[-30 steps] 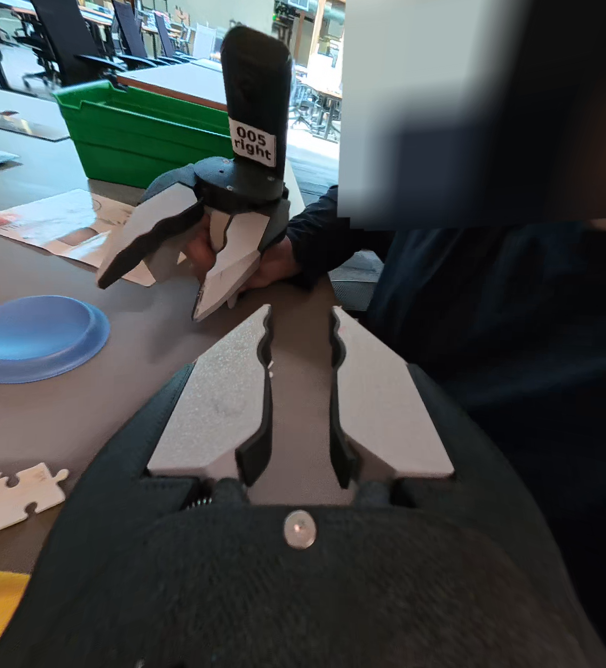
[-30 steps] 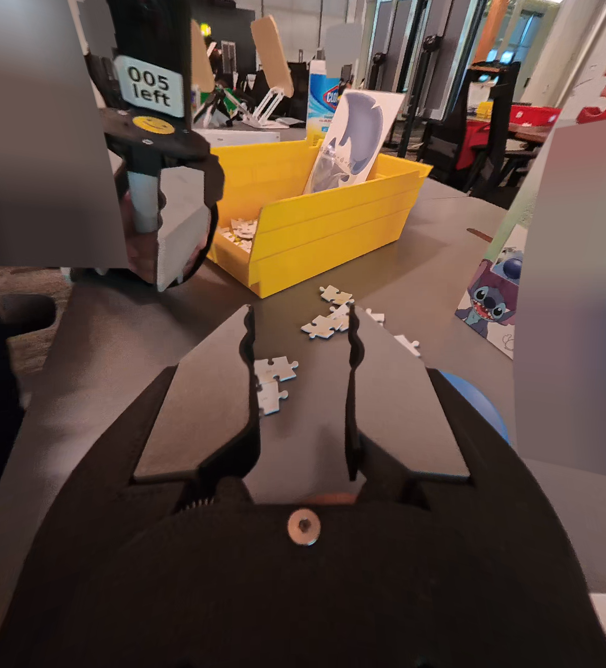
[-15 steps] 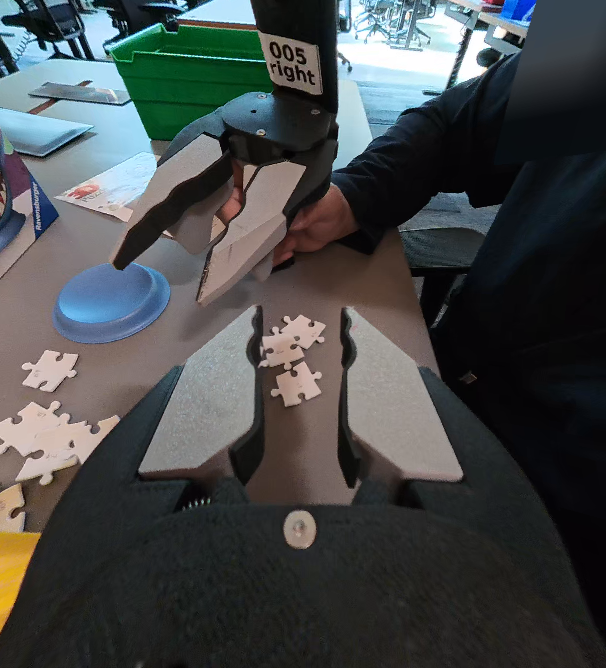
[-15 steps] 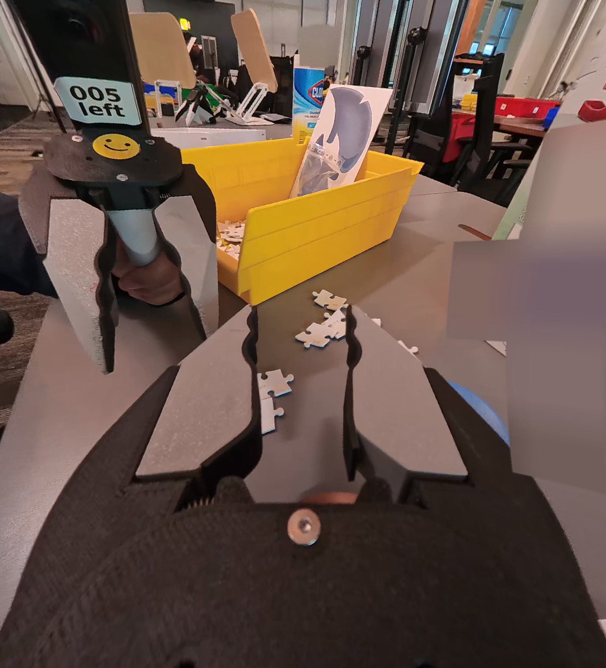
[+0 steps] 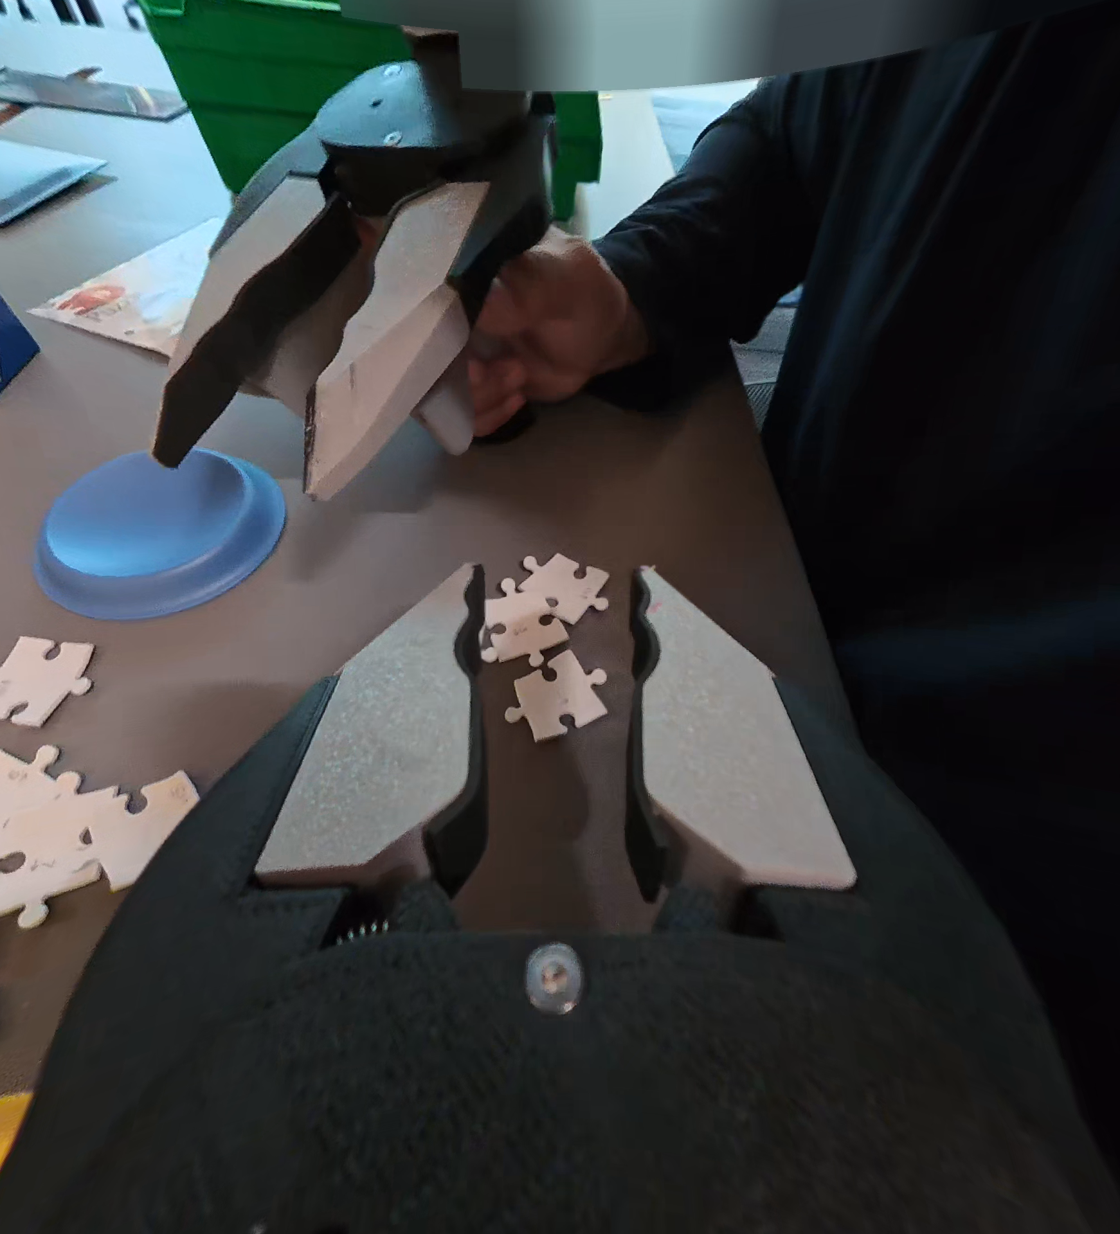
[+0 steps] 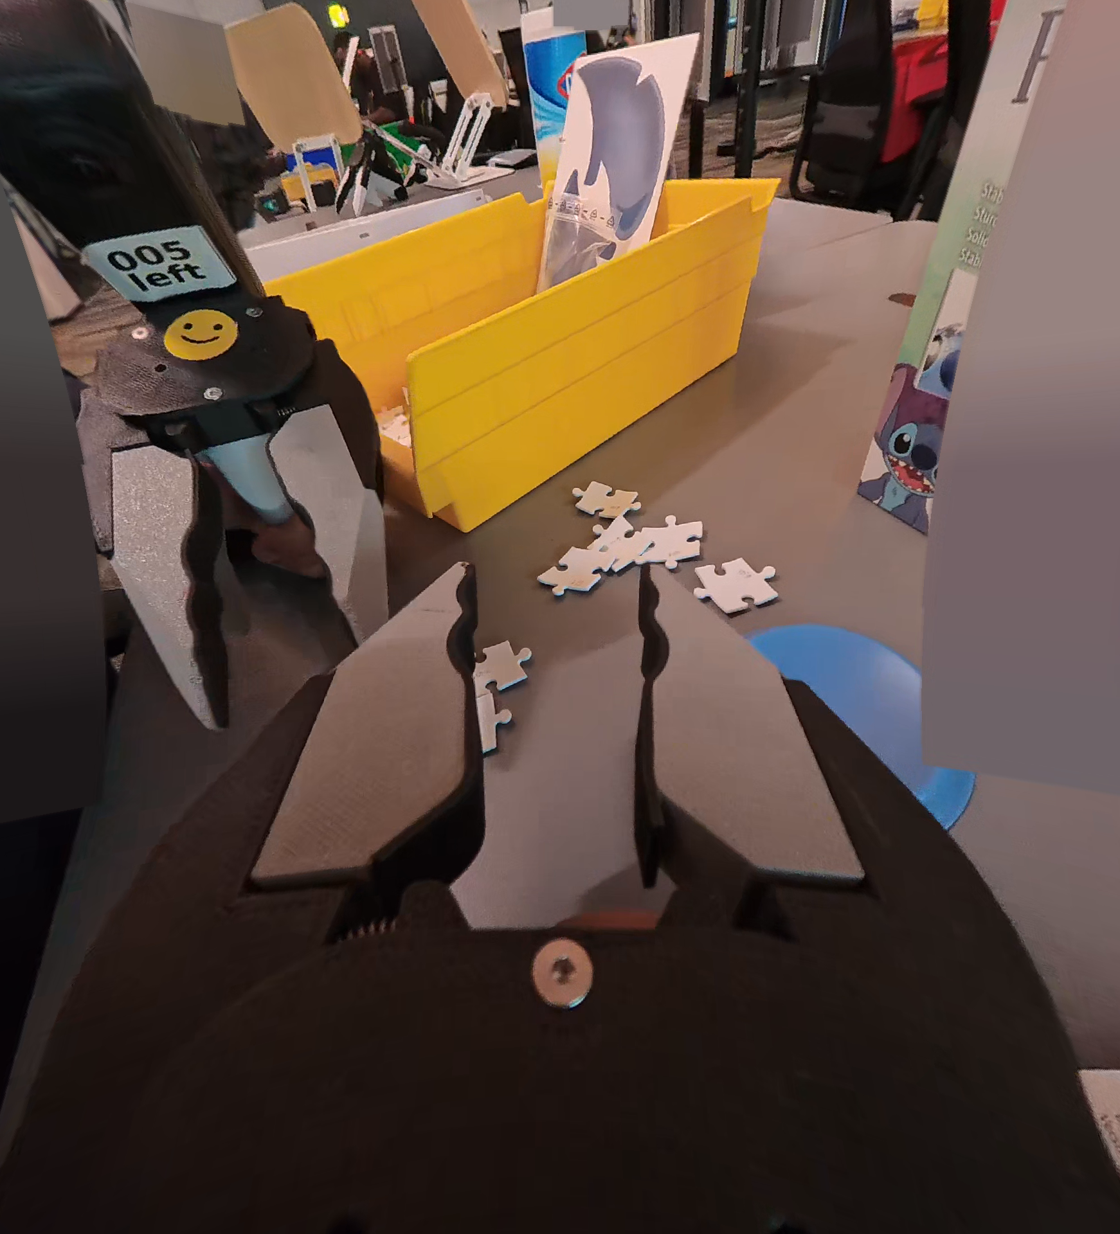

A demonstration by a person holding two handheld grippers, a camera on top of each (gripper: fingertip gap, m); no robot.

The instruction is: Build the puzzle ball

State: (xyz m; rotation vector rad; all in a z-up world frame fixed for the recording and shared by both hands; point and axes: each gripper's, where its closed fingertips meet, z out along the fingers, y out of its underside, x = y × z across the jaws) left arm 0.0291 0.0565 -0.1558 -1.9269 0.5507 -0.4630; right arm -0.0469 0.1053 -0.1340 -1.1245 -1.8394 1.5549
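The left gripper [image 5: 557, 574] hangs above the grey surface [image 5: 611, 494] with its jaws spread wide and nothing between them. Straight ahead of the gap lie three white puzzle pieces [image 5: 547, 634]: two overlap just past the tips, and the third sits between the jaws, apart from both. Left of the jaws a loose cluster of white pieces [image 5: 43, 828] rests on the surface, with one single piece [image 5: 33, 678] beyond it. A blue dome-shaped base [image 5: 156, 541] stands farther ahead on the left.

The right gripper [image 6: 552, 581] is likewise parted wide and empty, held above the surface. Two of the near pieces peek out from behind its left jaw. Beyond the tips lies the scatter of pieces, and farther on stands a yellow bin [image 6: 577, 374] with a flat packet [image 6: 604, 153] leaning upright inside. The blue base shows to the right of the right jaw, partly hidden. A puzzle box [image 6: 911, 454] stands farther right.

In the left wrist view, the right gripper tilts down, its tips above the blue base's near edge, with a green bin [image 5: 277, 87] behind it.
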